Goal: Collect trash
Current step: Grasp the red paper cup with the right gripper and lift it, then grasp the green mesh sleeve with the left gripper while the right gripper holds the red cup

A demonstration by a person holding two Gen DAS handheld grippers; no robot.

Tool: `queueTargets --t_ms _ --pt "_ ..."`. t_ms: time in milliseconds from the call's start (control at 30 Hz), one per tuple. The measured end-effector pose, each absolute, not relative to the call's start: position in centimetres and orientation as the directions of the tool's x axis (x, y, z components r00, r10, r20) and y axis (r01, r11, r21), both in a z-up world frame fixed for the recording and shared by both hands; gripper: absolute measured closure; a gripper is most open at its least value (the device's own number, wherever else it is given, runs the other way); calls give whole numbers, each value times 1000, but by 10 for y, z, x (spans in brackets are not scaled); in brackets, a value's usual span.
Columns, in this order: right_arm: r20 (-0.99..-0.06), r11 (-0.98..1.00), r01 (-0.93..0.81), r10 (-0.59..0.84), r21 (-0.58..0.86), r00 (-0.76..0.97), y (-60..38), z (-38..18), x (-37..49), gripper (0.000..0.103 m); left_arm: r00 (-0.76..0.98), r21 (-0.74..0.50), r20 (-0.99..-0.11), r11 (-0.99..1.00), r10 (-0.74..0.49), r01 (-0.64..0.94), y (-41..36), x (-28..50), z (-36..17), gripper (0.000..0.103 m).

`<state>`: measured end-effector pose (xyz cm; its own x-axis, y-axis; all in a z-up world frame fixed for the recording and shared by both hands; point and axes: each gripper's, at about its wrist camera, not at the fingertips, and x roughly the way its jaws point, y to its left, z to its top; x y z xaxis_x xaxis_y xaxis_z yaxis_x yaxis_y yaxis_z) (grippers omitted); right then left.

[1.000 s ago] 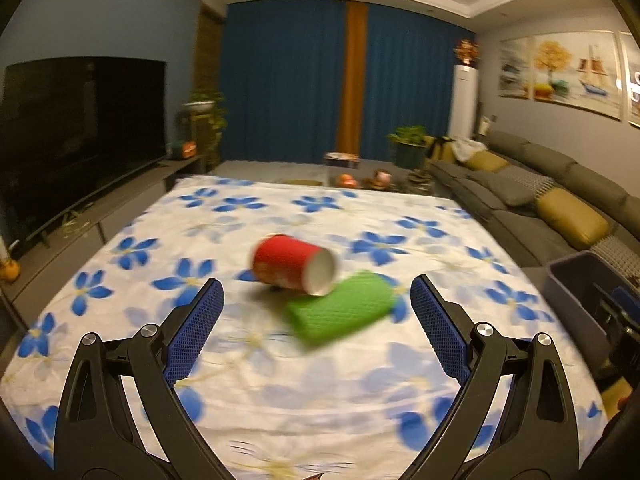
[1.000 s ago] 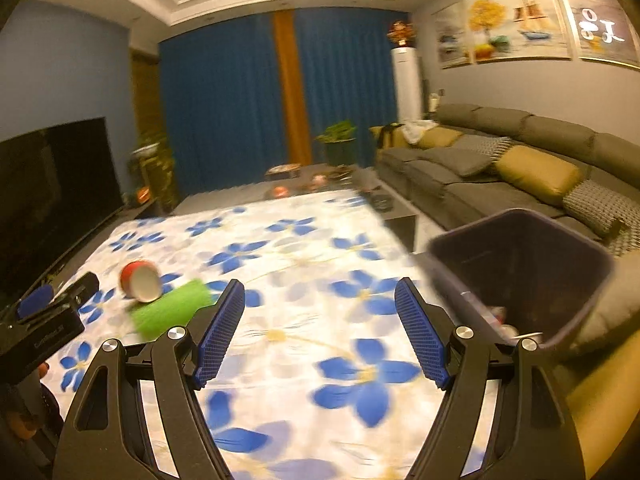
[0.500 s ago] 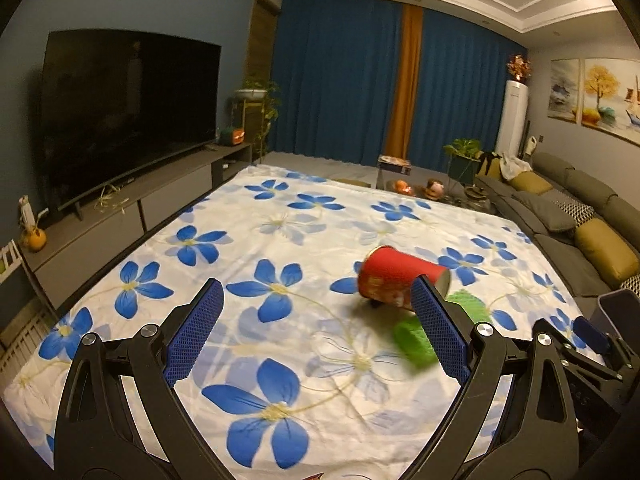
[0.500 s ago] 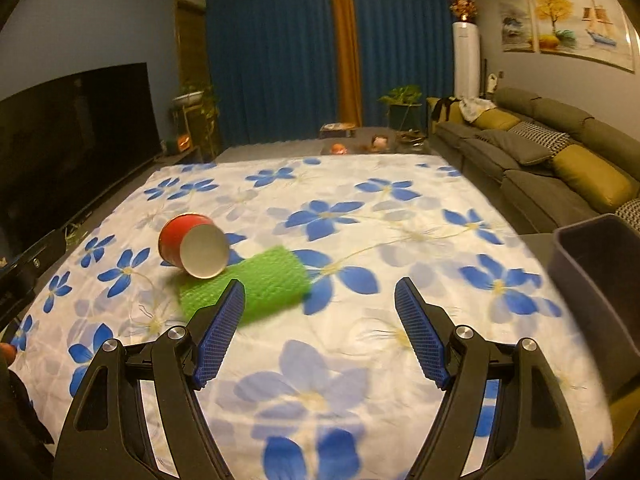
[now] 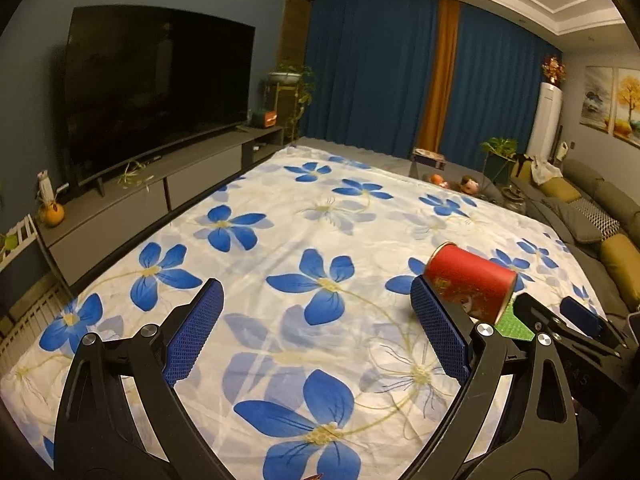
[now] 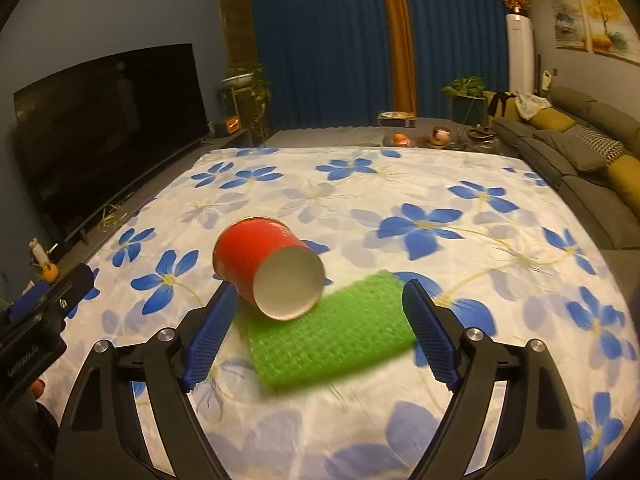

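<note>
Right gripper [image 6: 316,328] is spread wide and empty, its jaws bracketing the green sponge [image 6: 328,334] straight ahead on the flowered sheet [image 6: 400,208]; the red cup [image 6: 266,266] lies tipped just beyond its left finger, overlapping the sponge. Left gripper [image 5: 316,334], also wide apart, holds nothing. Closing now may nudge the cup and send it rolling.

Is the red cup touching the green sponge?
Touching. In the right wrist view the red cup lies on its side, its open rim resting on the green sponge.
</note>
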<state>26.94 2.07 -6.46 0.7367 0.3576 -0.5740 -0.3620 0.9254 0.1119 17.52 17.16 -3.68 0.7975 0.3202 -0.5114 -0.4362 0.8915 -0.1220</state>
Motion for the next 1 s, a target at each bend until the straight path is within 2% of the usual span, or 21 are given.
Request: queueTargets --t_ms 367,500,600,900,1000 --pt "-601 894 -428 416 132 683 42 -73 293 21 779 -120 -547 892 307 -437 171 182 -49 10" --pt "-612 883 -447 432 139 663 45 -77 296 30 778 -115 -551 895 303 -430 168 183 -51 10" --pt "-617 876 -461 442 141 651 47 -80 297 41 777 -112 -554 899 297 -423 165 184 -52 10" --pt "-563 884 -445 442 142 698 31 -67 286 42 785 -108 -556 914 271 -392 158 186 -52 10" --pt "-529 903 -404 416 146 739 12 -55 281 42 805 -125 -552 933 217 -338 148 187 -49 10"
